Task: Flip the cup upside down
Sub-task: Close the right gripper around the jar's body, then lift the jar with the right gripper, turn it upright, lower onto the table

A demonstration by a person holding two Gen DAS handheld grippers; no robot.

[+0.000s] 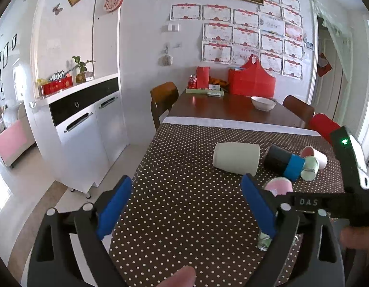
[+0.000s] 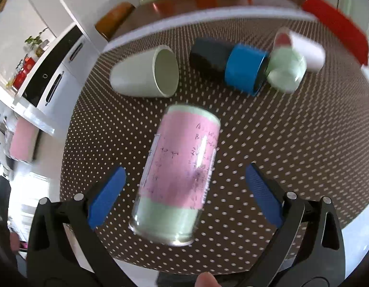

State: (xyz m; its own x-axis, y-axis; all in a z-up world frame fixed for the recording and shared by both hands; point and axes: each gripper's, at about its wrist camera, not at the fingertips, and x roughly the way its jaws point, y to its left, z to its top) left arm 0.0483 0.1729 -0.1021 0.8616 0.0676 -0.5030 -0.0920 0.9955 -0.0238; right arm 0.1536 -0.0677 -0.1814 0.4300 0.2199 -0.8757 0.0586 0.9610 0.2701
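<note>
A glass cup (image 2: 177,174) wrapped in pink and pale green paper lies on the dotted tablecloth (image 2: 280,143), between the open fingers of my right gripper (image 2: 184,193), which does not touch it. In the left wrist view only its pink end (image 1: 279,185) shows, behind the right finger. My left gripper (image 1: 187,205) is open and empty over the cloth (image 1: 184,191). A pale green-white cup (image 1: 236,158) lies on its side further back; it also shows in the right wrist view (image 2: 146,75).
A black and blue cup (image 2: 230,65), a small green cup (image 2: 286,71) and a white cup with a pink inside (image 2: 301,47) lie on their sides at the back right. A white bowl (image 1: 263,102) stands on the far table. White cabinet (image 1: 88,124) at left.
</note>
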